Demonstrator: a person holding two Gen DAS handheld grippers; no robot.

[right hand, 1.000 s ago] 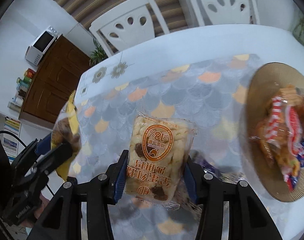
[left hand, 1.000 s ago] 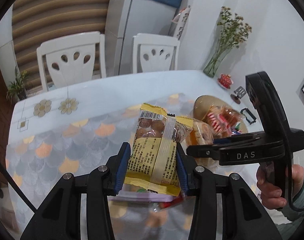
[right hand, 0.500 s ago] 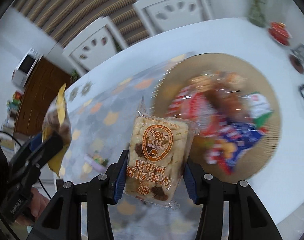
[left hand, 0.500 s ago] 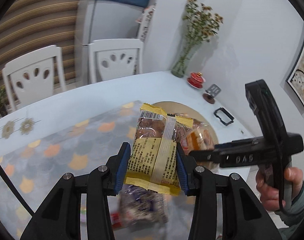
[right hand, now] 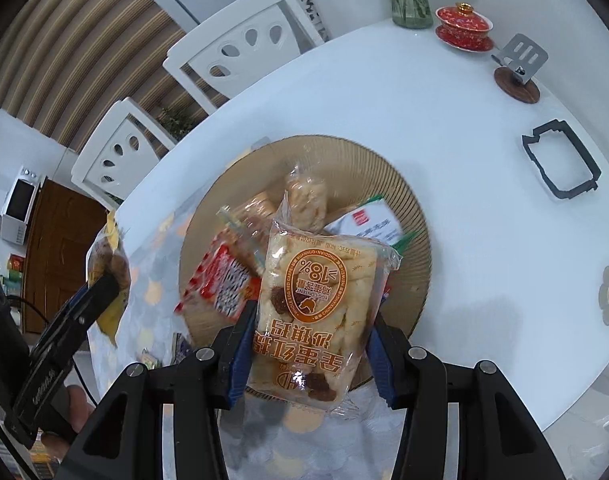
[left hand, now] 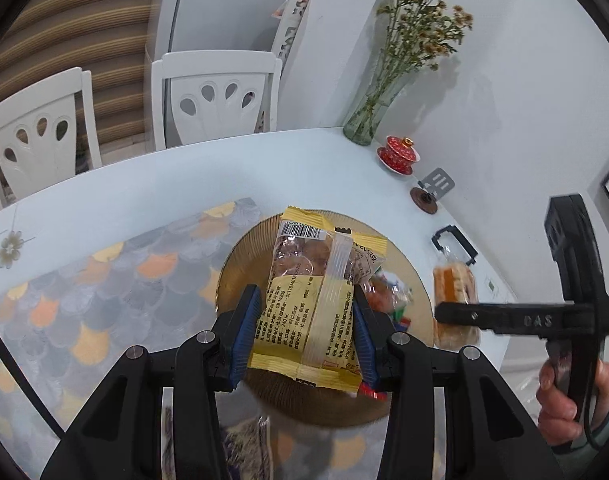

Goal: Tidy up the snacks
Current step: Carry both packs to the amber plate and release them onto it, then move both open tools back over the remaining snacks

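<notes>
My left gripper (left hand: 306,326) is shut on a yellow snack packet (left hand: 316,300) and holds it above the round tan plate (left hand: 240,264). My right gripper (right hand: 310,344) is shut on a clear packet of egg pastry with an orange label (right hand: 318,308), held over the near side of the same plate (right hand: 408,200). Several snack packets lie in the plate, among them a red-and-white one (right hand: 224,284) and a white-and-green one (right hand: 368,224). The right gripper shows at the right of the left wrist view (left hand: 456,312), with its packet (left hand: 454,284). The left gripper (right hand: 104,284) shows at the left of the right wrist view.
The white table (left hand: 144,184) carries a scale-pattern mat (left hand: 84,280), a glass vase of dried flowers (left hand: 364,124), a red lidded cup (right hand: 464,26), a phone stand on a coaster (right hand: 518,68) and a black frame (right hand: 560,158). Two white chairs (left hand: 212,96) stand behind. More packets lie below the plate (right hand: 160,356).
Both grippers have swung to the right with their packets and now hang over the plate. The plate has come to the middle of both views.
</notes>
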